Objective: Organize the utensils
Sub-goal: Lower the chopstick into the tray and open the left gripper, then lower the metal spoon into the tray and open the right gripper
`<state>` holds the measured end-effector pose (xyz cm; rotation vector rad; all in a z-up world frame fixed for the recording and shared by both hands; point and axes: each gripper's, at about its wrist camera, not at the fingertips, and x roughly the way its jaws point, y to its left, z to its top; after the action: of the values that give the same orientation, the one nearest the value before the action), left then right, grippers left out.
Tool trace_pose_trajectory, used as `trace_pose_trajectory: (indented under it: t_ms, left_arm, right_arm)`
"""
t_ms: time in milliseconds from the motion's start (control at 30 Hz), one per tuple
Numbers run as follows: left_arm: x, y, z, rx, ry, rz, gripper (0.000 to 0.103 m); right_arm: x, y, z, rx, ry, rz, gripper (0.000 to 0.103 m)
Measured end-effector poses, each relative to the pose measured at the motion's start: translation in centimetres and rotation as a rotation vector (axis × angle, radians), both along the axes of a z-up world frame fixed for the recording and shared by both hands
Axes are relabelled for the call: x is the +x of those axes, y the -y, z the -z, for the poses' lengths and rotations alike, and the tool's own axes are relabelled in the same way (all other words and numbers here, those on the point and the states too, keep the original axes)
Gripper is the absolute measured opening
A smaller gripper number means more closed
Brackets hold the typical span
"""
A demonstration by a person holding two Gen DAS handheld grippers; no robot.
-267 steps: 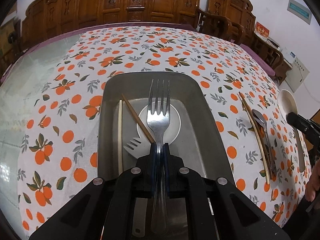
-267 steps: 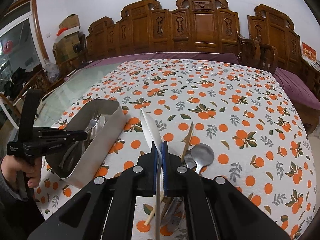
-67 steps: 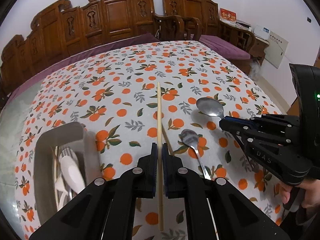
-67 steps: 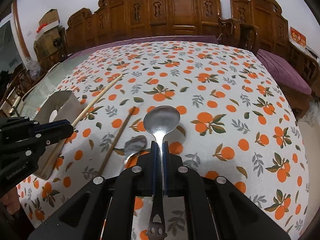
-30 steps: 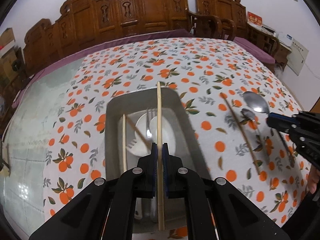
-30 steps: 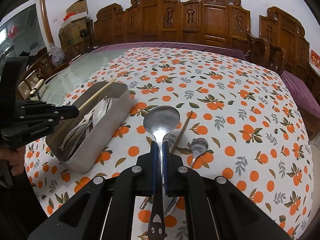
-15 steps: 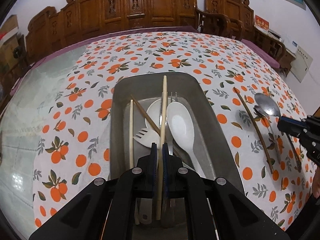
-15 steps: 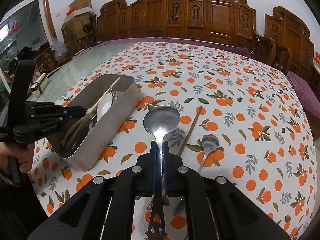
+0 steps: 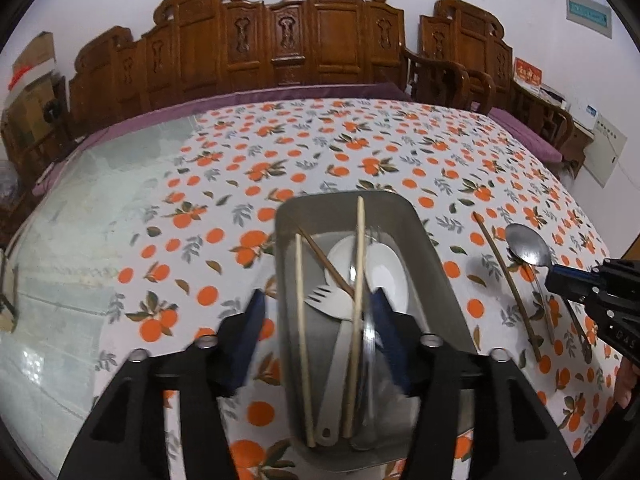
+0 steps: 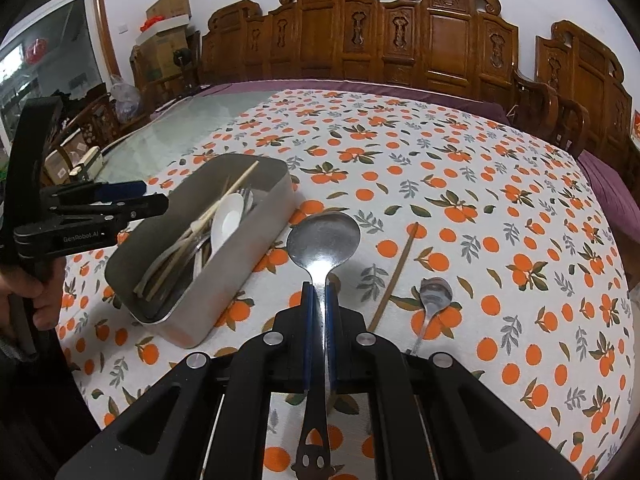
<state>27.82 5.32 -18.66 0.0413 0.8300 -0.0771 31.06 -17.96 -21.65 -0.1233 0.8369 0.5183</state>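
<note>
My left gripper (image 9: 318,314) hangs over the near end of the metal tray (image 9: 345,210), its jaws opening. A pale chopstick (image 9: 359,264) lies loose in the tray between the fingers, and neither pad touches it. Beside it in the tray lie a second pale chopstick (image 9: 299,300), a brown chopstick, a white spoon (image 9: 380,268), a white fork (image 9: 326,298) and a metal fork. My right gripper (image 10: 319,292) is shut on the handle of a large metal spoon (image 10: 324,238), held above the cloth just right of the tray (image 10: 224,276). The left gripper (image 10: 154,197) shows at the tray's left.
On the orange-patterned tablecloth right of the tray lie a brown chopstick (image 10: 396,276) and a small metal spoon (image 10: 434,294). Bare glass tabletop (image 9: 80,240) lies left of the cloth. Carved wooden chairs (image 10: 400,40) line the far side. A hand (image 10: 28,292) grips the left tool.
The left jaws have gone from shut on the pale chopstick to wide apart, and the chopstick has dropped into the tray. The right gripper keeps its spoon, almost still.
</note>
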Motion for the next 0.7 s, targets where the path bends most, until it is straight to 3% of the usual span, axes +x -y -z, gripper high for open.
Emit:
trace_pose_trajectory:
  t_ms: [100, 200, 700]
  left_arm:
    - [0.0, -0.4, -0.4, 0.023, 0.018, -0.008, 0.077]
    - [0.2, -1.0, -0.6, 0.024, 0.024, -0.020, 0.082]
    - [0.9, -4.2, -1.2, -0.021, 0.025, -0.075, 0.085]
  right_arm:
    - [-0.1, -0.6, -0.3, 0.002, 0.010, -0.004, 0.007]
    - [-0.1, -1.2, -0.2, -0.001, 0.019, 0.000, 0.007]
    - [1.4, -6.5, -2.3, 0.053, 0.028, -0.064, 0.007]
